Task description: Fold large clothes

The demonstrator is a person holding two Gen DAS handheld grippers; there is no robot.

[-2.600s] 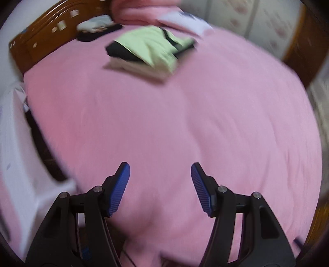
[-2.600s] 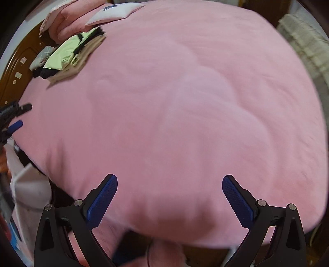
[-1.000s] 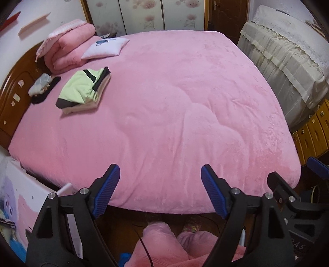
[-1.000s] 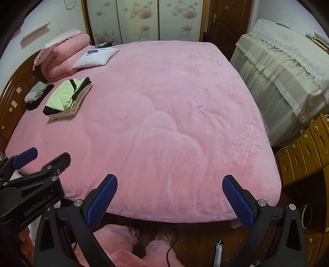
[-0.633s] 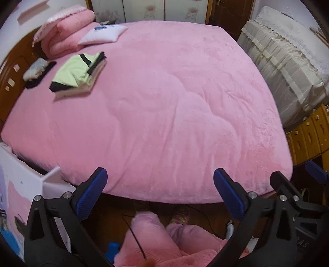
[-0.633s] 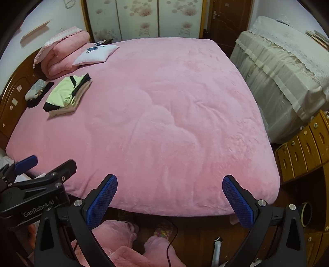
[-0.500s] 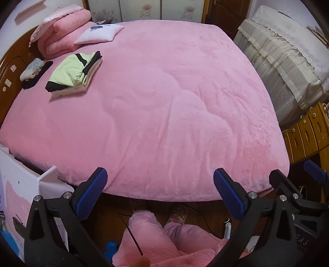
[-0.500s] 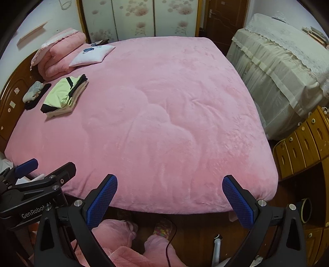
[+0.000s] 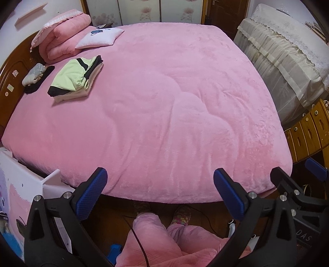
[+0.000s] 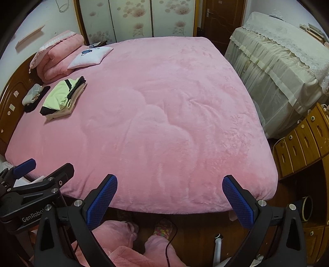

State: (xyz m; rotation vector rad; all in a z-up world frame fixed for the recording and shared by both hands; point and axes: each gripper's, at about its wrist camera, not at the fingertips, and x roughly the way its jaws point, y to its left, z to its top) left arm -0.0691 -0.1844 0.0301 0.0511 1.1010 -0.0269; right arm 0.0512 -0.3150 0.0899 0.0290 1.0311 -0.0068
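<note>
Left wrist view, item list. Left gripper (image 9: pixel 160 191): jaws spread wide, nothing between the blue pads (image 9: pixel 91 194), held off the near edge of the bed. Pink bedspread (image 9: pixel 164 102): covers the whole bed, lightly rumpled at centre. Stack of folded clothes (image 9: pixel 75 79): pale green piece with black trim on top, black and cream layers beneath, lying on the bedspread toward the far left, near the wooden headboard (image 9: pixel 10 82). Grey and black small garments (image 9: pixel 35 77): just left of the stack, against the headboard. Rolled pink quilt (image 9: pixel 63 41) and white cushion (image 9: pixel 100 39): at the head of the bed, beyond the stack. Cream lace-covered furniture (image 9: pixel 287 47): right of the bed. Wooden drawers (image 9: pixel 308 131): lower right. Right gripper (image 9: pixel 298 184): partly seen at the right edge. Pink-clad legs (image 9: pixel 160 236): below, at the foot of the bed.

Right wrist view, item list. Right gripper (image 10: pixel 168 197): jaws likewise wide apart, holding nothing, level with the near edge of the bedspread (image 10: pixel 164 113). Folded stack (image 10: pixel 63 96): far left of the bed, well apart from both grippers. Small garments (image 10: pixel 34 96) beside it. Quilt (image 10: pixel 57 59) and cushion (image 10: pixel 90 56) beyond. Left gripper (image 10: pixel 41 174): at the lower left edge, one blue pad showing. Floral wardrobe doors (image 10: pixel 133 18): behind the bed. Lace-covered furniture (image 10: pixel 283 53) and drawers (image 10: pixel 302 139): right side.
</note>
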